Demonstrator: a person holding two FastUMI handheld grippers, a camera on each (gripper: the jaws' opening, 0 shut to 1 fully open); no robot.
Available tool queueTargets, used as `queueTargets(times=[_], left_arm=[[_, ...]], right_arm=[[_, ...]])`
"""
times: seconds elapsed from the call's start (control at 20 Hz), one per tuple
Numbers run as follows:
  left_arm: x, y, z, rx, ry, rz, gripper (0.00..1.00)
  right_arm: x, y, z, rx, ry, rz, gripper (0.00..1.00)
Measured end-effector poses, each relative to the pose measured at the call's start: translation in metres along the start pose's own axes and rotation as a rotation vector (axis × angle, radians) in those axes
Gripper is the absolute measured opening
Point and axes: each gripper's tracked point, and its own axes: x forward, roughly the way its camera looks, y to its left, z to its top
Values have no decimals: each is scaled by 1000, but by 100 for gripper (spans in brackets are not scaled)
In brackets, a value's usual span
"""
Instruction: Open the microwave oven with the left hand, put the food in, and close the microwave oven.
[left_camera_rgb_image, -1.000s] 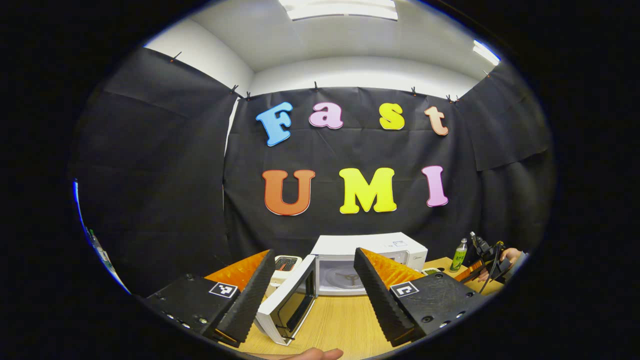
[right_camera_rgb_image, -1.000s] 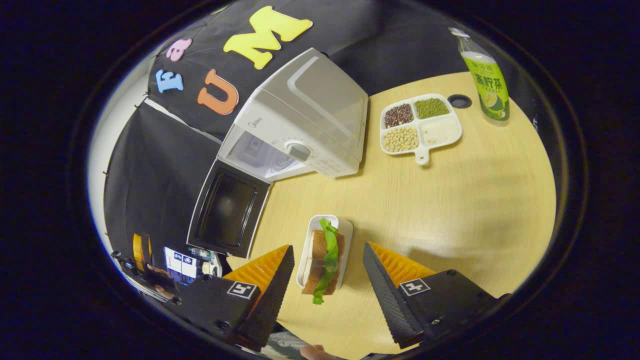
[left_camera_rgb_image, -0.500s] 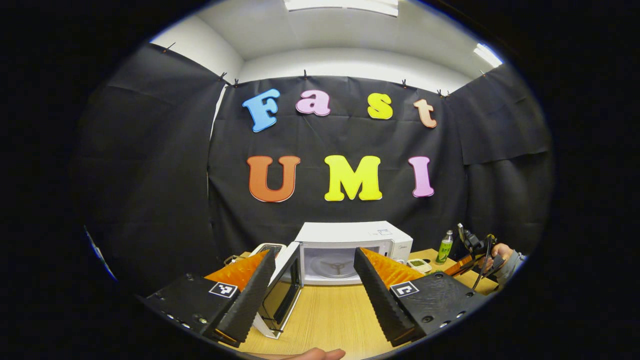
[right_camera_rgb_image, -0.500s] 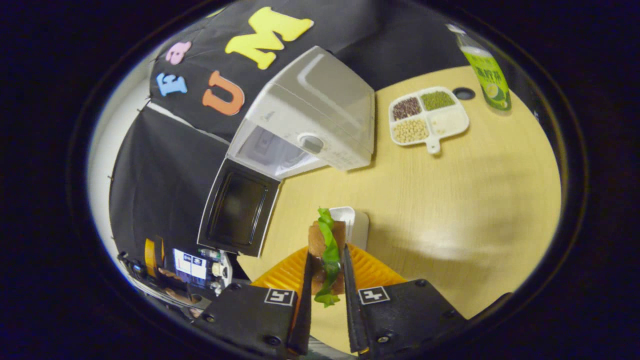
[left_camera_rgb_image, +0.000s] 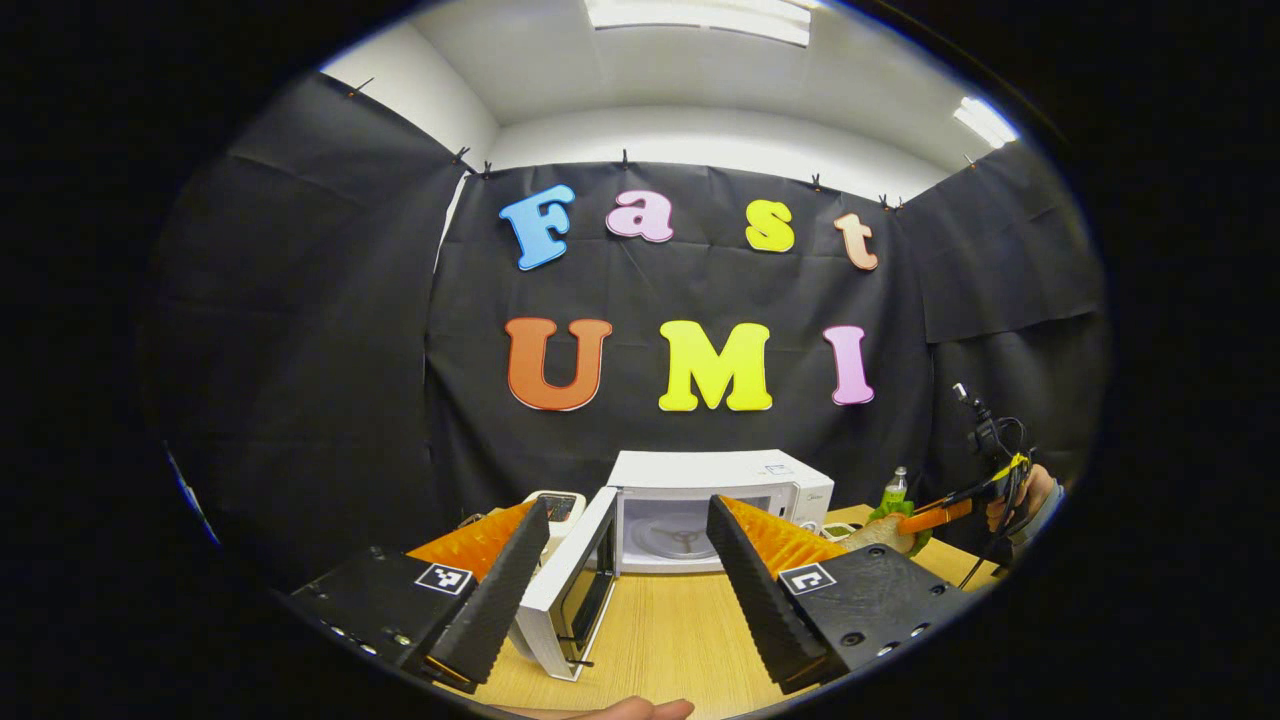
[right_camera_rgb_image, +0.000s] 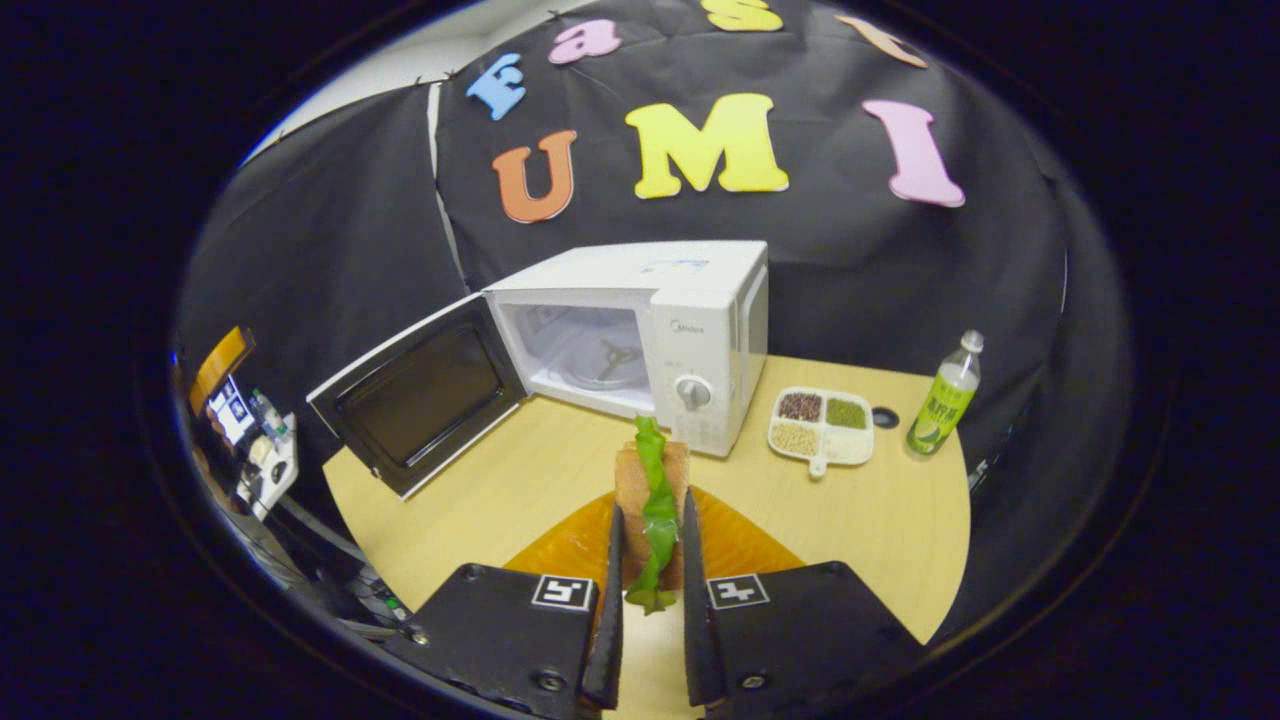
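My right tool (right_camera_rgb_image: 648, 560) is clamped on the brown toast sandwich with green lettuce (right_camera_rgb_image: 652, 500), held above the pale wooden desk (right_camera_rgb_image: 500, 480) — the white microwave oven (right_camera_rgb_image: 640, 330) sits ahead, door swung wide. My left tool (left_camera_rgb_image: 625, 570) — fingers apart, empty.

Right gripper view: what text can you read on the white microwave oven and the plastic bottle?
"Midea": on the white microwave oven, front panel, above its round dial.
Marks around the dial: too small to read.
Green-labelled plastic bottle: print too small to read.
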Motion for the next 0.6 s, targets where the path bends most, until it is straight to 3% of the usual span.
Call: queueTargets(times=[0.15, 0.2, 0.25, 0.3, 0.6], left_arm=[[-5, 9, -3, 17, -7, -6, 95], [-6, 11, -5, 30, -5, -7, 95], [-7, 13, -8, 46, -1, -6, 95], [-8, 16, -10, 57, 2, -7, 95], [-9, 14, -25, 59, 31, -40, 95]], right_arm=[[3, 33, 13, -53, -62, -23, 29], [7, 39, 17, -70, -83, -34, 22], [11, 46, 20, -83, -101, -50, 28], [16, 55, 22, -103, -118, -64, 22], [61, 106, 29, -219, -197, -137, 22]])
